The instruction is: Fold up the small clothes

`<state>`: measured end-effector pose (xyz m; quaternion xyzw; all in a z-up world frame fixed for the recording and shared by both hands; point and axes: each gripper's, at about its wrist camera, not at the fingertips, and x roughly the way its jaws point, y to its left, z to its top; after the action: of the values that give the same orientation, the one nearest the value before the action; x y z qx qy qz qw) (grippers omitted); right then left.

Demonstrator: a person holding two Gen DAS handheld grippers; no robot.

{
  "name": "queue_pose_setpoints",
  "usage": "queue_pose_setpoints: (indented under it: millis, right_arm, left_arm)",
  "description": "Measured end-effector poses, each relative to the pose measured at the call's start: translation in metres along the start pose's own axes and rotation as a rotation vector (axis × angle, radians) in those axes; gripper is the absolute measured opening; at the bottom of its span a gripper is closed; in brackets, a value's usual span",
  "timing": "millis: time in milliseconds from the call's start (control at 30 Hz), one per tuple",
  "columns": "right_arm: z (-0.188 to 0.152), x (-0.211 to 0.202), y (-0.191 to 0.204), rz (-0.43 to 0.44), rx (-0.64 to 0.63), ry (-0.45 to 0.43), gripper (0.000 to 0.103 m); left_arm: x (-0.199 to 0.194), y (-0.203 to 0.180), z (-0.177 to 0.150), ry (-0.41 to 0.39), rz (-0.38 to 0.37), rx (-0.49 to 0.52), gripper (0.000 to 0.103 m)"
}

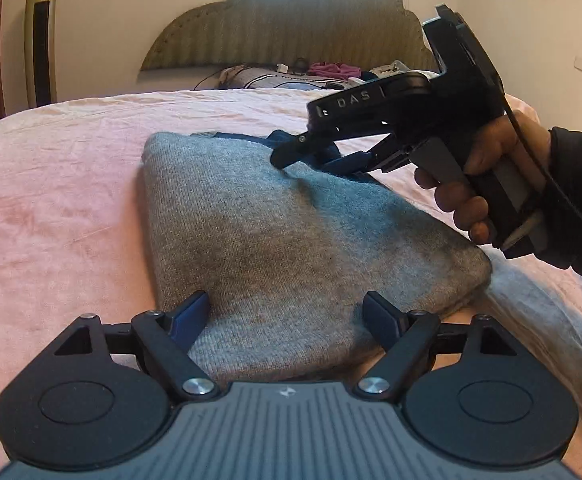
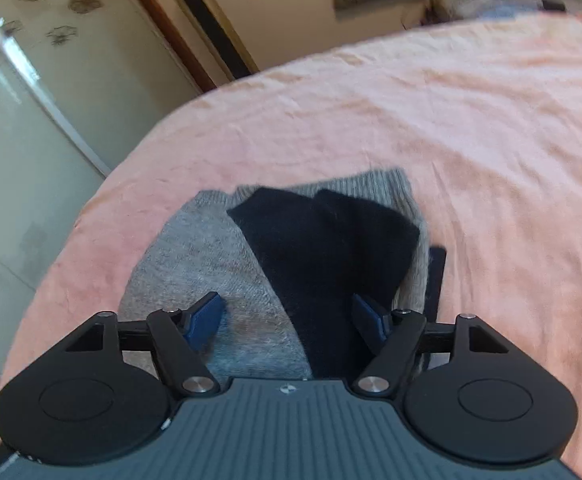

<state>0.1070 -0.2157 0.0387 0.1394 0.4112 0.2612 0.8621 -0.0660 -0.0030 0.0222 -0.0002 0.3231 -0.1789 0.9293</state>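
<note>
A pink bedsheet (image 1: 51,184), soft and lightly creased, covers the whole bed and carries everything else. On it, toward the near edge, lies the folded grey sweater (image 1: 275,240): a fuzzy knit with a fine ribbed grain, gathered into a rough rectangle with rounded, thick edges. In the right wrist view a dark navy part of the garment (image 2: 331,248) lies across the grey as a broad pointed flap, matte and slightly hairy.

Behind the bed stands a scalloped, ribbed headboard (image 1: 291,28), with a pillow and a heap of magenta cloth (image 1: 333,69) at its foot. A tall gold tower unit (image 1: 42,36) stands against the wall to the left.

The right gripper (image 1: 315,158), held in a hand (image 1: 487,184) with a dark sleeve, hangs over the sweater's far end; its jaws are parted, and dark cloth sits between them, though whether they pinch it cannot be told. The left gripper (image 1: 287,316) hovers at the near edge, jaws spread wide over the knit, gripping nothing.
</note>
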Motion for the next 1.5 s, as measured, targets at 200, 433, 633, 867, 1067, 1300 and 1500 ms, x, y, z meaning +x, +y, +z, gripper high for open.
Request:
queue_pose_setpoints:
  millis: [200,433,633,867,1067,1300,1500]
  right_arm:
    - [0.002,-0.027,0.000,-0.047,0.098,0.000,0.050]
    - [-0.029,-0.028,0.026,-0.013,-0.059,0.037,0.068]
    - [-0.027,-0.063,0.028,-0.006,0.014,-0.025,0.061]
    - [-0.051,-0.090,0.015,0.001,0.096,-0.058,0.070]
    - [-0.085,-0.114,0.002,0.011,0.126,-0.029,0.071]
    - [-0.102,-0.111,0.014,0.008,0.031,0.061,0.066]
    - [-0.099,-0.114,0.023,-0.011,-0.040,0.063,0.019]
  left_arm:
    - [0.003,0.005,0.001,-0.005,-0.019,-0.002,0.090]
    - [0.004,0.002,0.000,-0.003,-0.031,-0.002,0.096]
    - [-0.017,0.019,0.005,-0.055,-0.063,-0.123,0.096]
    - [-0.003,0.041,0.022,0.004,0.040,-0.229,0.096]
    - [-0.023,0.057,0.006,0.015,0.043,-0.298,0.096]
    - [-0.030,0.050,-0.003,0.043,0.053,-0.265,0.096]
    - [-0.019,0.048,0.002,0.105,0.023,-0.265,0.034]
